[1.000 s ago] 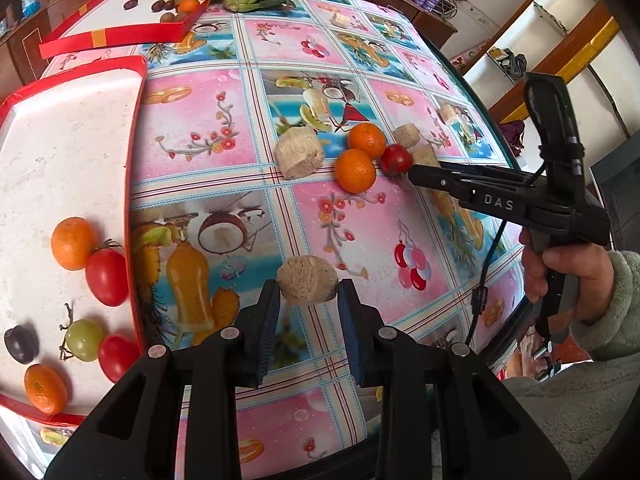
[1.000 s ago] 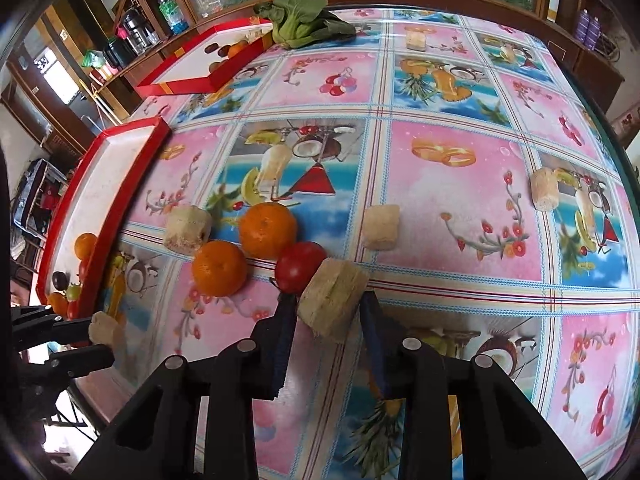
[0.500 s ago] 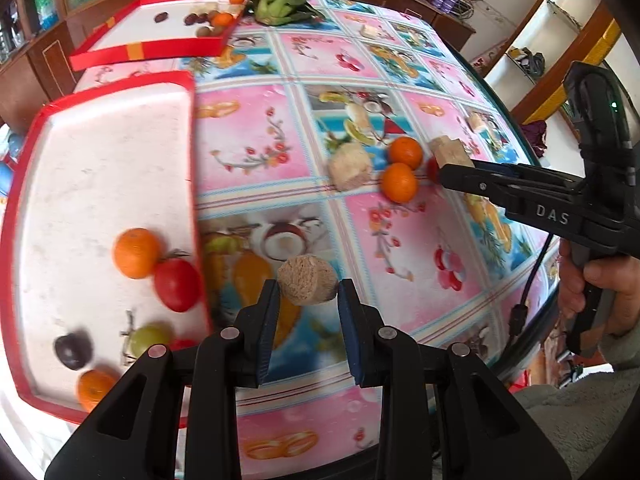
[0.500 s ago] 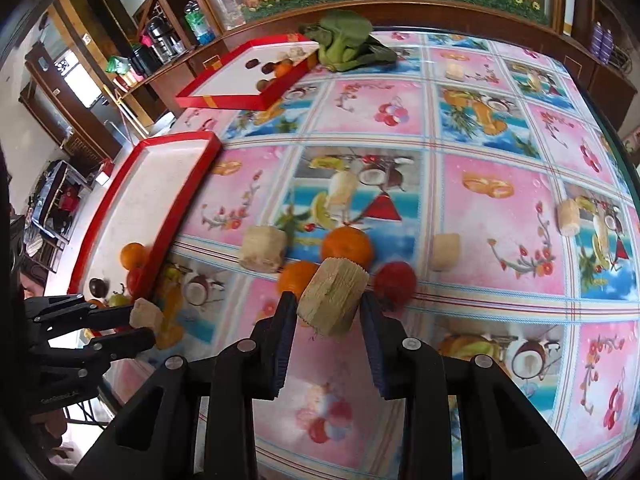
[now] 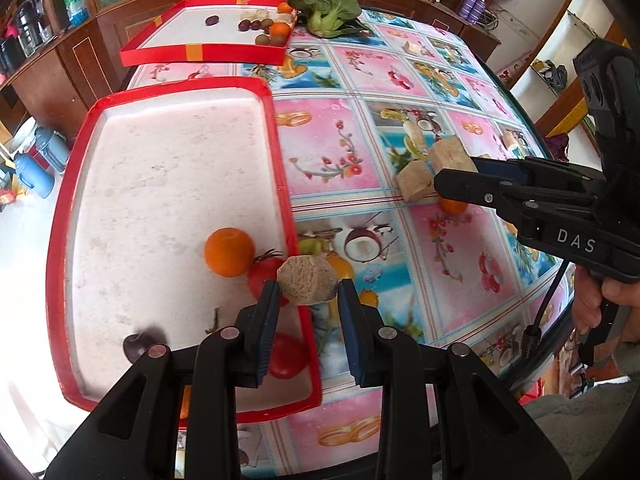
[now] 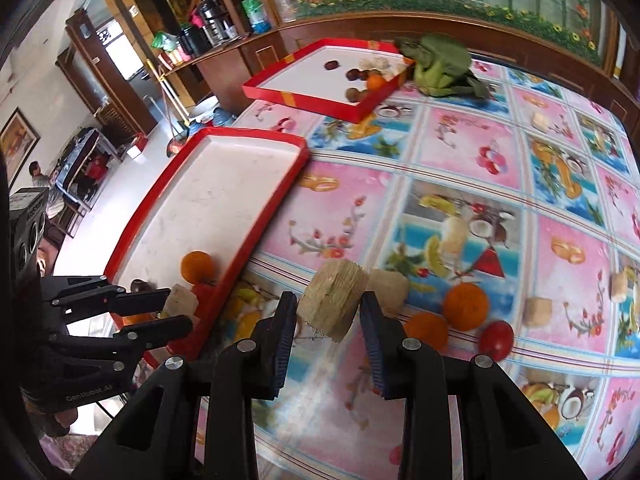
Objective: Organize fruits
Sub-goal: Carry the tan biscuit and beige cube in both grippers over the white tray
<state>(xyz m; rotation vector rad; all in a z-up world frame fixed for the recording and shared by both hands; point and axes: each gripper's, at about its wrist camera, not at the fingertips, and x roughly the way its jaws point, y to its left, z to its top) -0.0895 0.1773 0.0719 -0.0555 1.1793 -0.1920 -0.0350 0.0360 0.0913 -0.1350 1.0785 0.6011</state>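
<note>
My left gripper (image 5: pixel 307 300) is shut on a tan sugarcane chunk (image 5: pixel 307 279) and holds it over the right rim of the near red tray (image 5: pixel 168 184). The tray holds an orange (image 5: pixel 229 252), tomatoes (image 5: pixel 262 276) and a dark plum (image 5: pixel 138 346). My right gripper (image 6: pixel 329 320) is shut on a second tan chunk (image 6: pixel 333 300), held above the tablecloth right of that tray. It also shows in the left wrist view (image 5: pixel 450 156). On the cloth lie two oranges (image 6: pixel 466 306), a tomato (image 6: pixel 496 340) and more tan chunks (image 6: pixel 388 290).
A second red tray (image 6: pixel 320 92) with small fruits stands at the back, beside a green leafy vegetable (image 6: pixel 438 66). More tan chunks (image 6: pixel 538 312) lie at the right. The table edge curves close below both grippers.
Both grippers have moved left with their chunks. The left one now hangs over the near tray's rim; the right one has lifted away from the oranges and tomato.
</note>
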